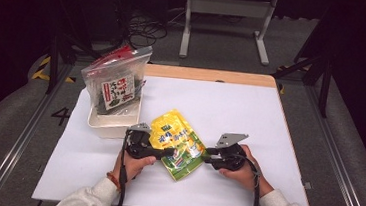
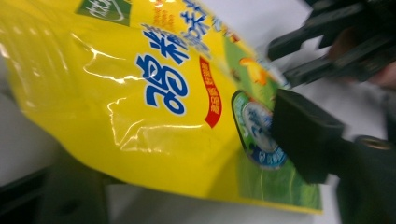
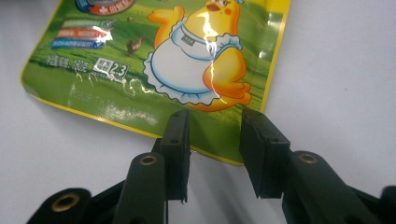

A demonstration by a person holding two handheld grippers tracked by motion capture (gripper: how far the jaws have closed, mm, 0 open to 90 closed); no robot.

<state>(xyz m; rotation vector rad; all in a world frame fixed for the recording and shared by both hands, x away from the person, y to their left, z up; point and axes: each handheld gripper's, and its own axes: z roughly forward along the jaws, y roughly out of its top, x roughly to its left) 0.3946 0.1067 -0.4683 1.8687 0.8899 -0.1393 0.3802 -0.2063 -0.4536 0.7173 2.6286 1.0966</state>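
A yellow and green snack pouch [image 1: 177,142] lies on the white table cover between my two grippers. My left gripper [image 1: 166,153] comes at its left edge. In the left gripper view the pouch [image 2: 154,107] runs between the jaws of the left gripper [image 2: 182,149]: one jaw lies over the printed face at the right, the other sits blurred beneath its lower left edge, and the jaws stand apart. My right gripper [image 1: 205,154] is at the pouch's right corner. In the right gripper view the right gripper [image 3: 212,126] is open, with the pouch's [image 3: 187,60] green bottom edge between the fingertips.
A white bin [image 1: 109,124] stands at the left of the table cover [image 1: 268,140], holding an upright clear zip bag of seaweed packs [image 1: 117,84]. A wooden table edge [image 1: 213,75] runs along the back. A grey metal frame [image 1: 227,9] stands on the floor beyond.
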